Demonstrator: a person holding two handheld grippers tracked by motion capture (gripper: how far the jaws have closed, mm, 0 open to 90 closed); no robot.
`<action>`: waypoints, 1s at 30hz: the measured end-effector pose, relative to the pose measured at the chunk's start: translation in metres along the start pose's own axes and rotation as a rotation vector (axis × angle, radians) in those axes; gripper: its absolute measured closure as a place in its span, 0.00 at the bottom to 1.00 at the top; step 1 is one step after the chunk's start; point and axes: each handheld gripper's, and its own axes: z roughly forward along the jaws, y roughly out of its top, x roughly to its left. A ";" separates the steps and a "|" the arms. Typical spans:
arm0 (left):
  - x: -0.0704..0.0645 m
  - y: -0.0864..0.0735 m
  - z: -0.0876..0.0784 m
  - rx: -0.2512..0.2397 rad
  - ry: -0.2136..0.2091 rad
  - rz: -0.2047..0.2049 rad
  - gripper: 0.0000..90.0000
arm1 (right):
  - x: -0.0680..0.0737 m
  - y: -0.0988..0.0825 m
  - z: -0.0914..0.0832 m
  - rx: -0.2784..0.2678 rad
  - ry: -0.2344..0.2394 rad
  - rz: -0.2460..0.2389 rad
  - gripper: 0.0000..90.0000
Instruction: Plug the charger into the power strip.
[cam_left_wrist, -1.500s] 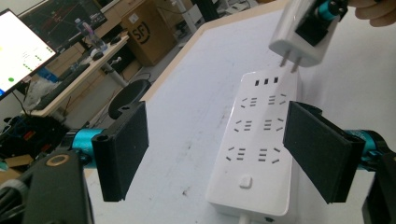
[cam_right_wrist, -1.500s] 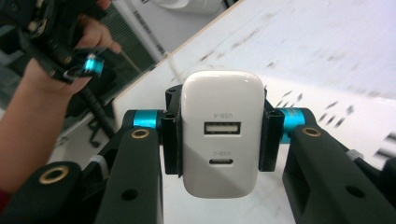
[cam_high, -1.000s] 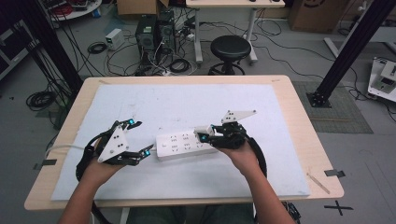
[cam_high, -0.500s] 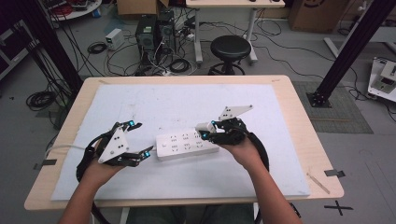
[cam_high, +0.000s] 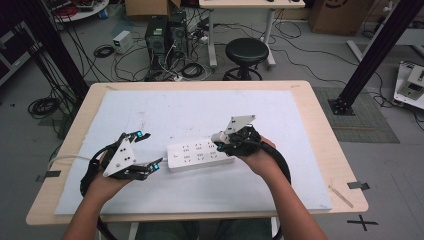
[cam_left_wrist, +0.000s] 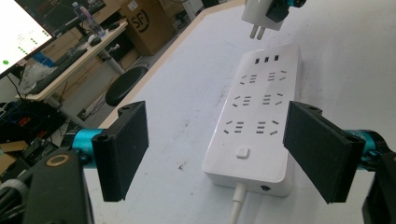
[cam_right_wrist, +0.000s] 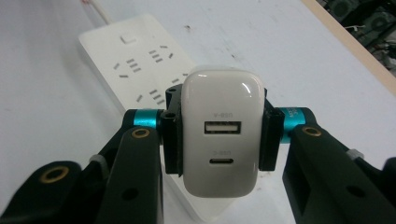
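At the left of the tabletop we see the left gripper resting in the person's left hand, low over the white mat. Its fingers stand wide open with nothing between them; in the left gripper view they frame the near, cable end of the power strip without touching it.

The power strip lies flat on the mat between the two grippers, near the middle of the tabletop, sockets facing up. Its switch sits at the left end, where the white cable leaves the housing.

At the right end of the strip we find the right gripper, held in the right hand. Its fingers are clamped on the two sides of a white charger. The charger's ports face the gripper's camera. In the left gripper view the charger's prongs point down toward the strip's far end, apart from the sockets.
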 end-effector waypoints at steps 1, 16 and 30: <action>0.000 0.000 0.000 0.001 -0.001 0.002 0.25 | 0.000 0.000 0.000 0.006 -0.009 -0.012 0.70; -0.001 -0.004 -0.007 0.010 0.000 -0.003 0.25 | -0.012 0.030 0.014 0.217 0.091 -0.205 0.70; -0.001 -0.015 -0.020 0.016 0.025 -0.032 0.25 | -0.031 0.059 0.046 0.383 0.234 -0.301 0.70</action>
